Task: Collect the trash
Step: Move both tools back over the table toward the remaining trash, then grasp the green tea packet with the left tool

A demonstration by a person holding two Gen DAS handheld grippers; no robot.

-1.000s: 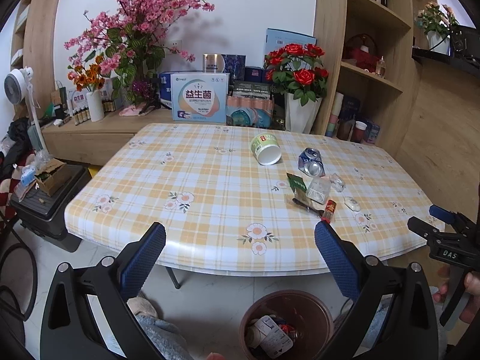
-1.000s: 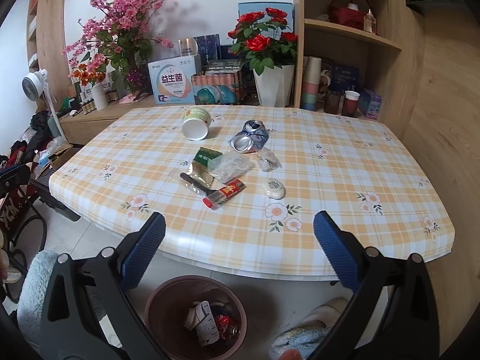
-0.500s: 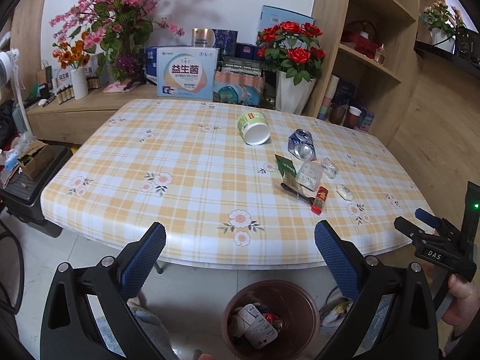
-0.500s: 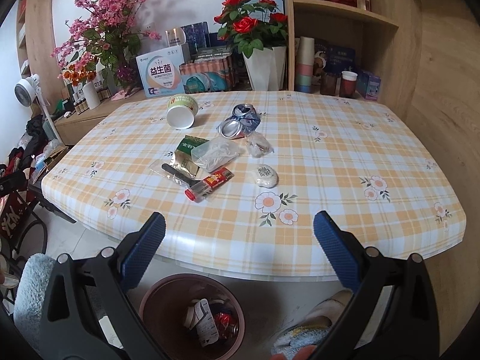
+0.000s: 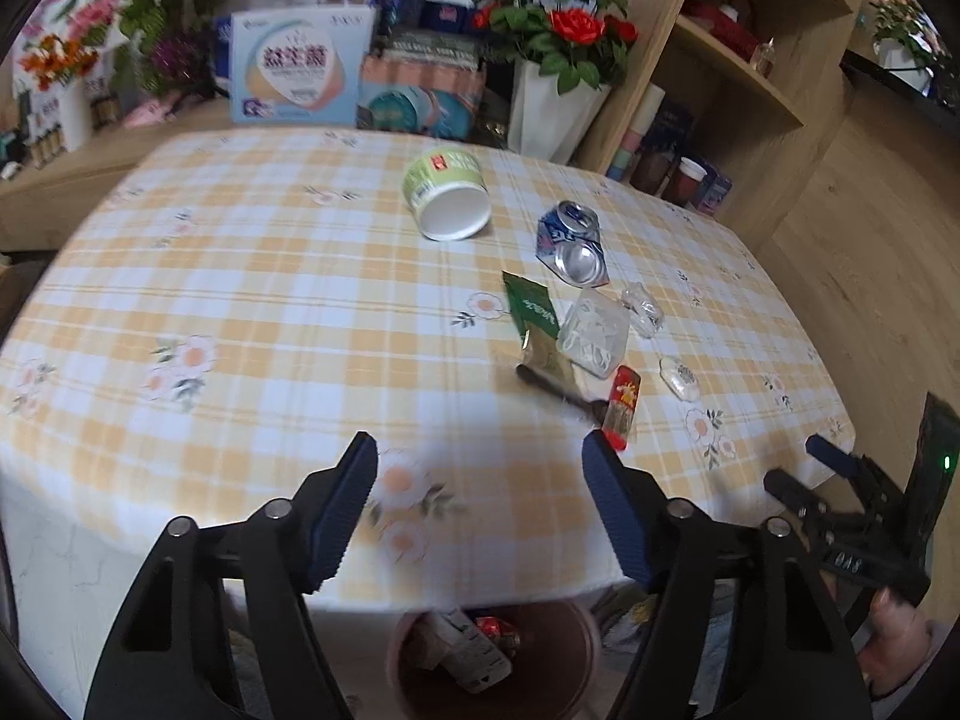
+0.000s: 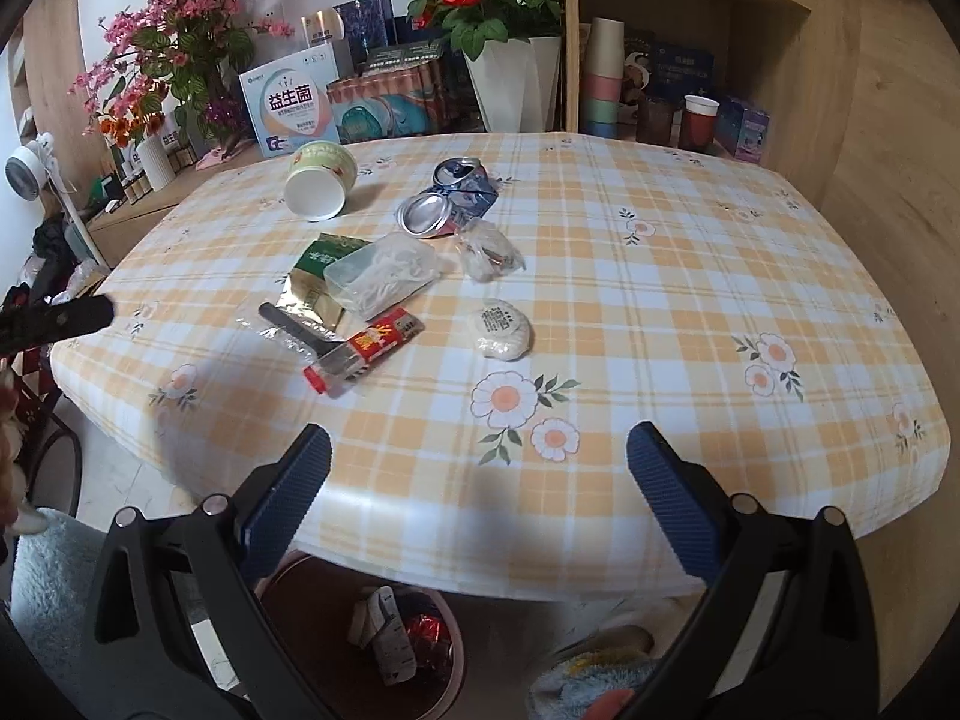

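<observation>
Trash lies right of centre on the checked table [image 5: 240, 300]: a tipped paper bowl [image 5: 447, 198], a crushed can [image 5: 570, 243], a green packet [image 5: 531, 312], a clear plastic box [image 5: 594, 330], a red tube [image 5: 621, 399] and a white sachet [image 5: 678, 378]. My left gripper [image 5: 480, 456] hovers over the table's near edge. Its jaws are closing with nothing between them. My right gripper [image 6: 478, 444] stands open and empty at the near edge, short of the sachet [image 6: 501, 330] and the tube [image 6: 366, 351]. A brown bin [image 6: 312, 618] holding trash sits on the floor below.
A white vase of red roses [image 6: 510, 90], boxes [image 6: 291, 108] and pink blossoms [image 6: 174, 42] line the sideboard behind the table. Wooden shelves with stacked cups [image 6: 603, 84] stand at the back right. A fan [image 6: 24, 174] is at the left, fluffy slippers [image 6: 594, 672] by the bin.
Both grippers have moved in toward the table and tipped down, so the trash looks larger. The left jaws have narrowed. The trash on the table has not moved.
</observation>
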